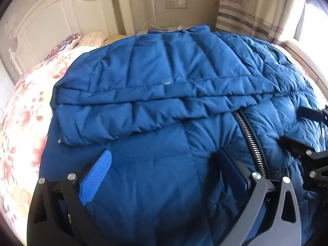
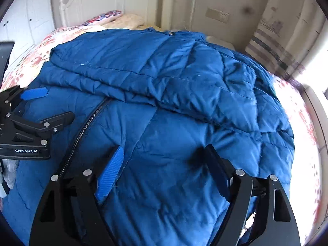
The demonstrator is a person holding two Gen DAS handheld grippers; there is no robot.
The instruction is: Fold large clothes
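Place: a home bedroom.
Bed: floral bedspread (image 1: 22, 110) at 9 o'clock; pillows (image 1: 92, 38) at 11 o'clock.
Headboard: cream carved panels (image 1: 61, 18), 11 o'clock.
Wall: socket plate (image 1: 176, 3), 12 o'clock.
Window: striped curtain (image 1: 252, 10), 1 o'clock.

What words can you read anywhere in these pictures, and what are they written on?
"GenRobot.AI": white letters on the black body of the left gripper, seen in the right wrist view.
No writing shows on the blue puffer jacket, its zipper or the floral bedsheet.
The wall socket plate is too small and blurred to read.
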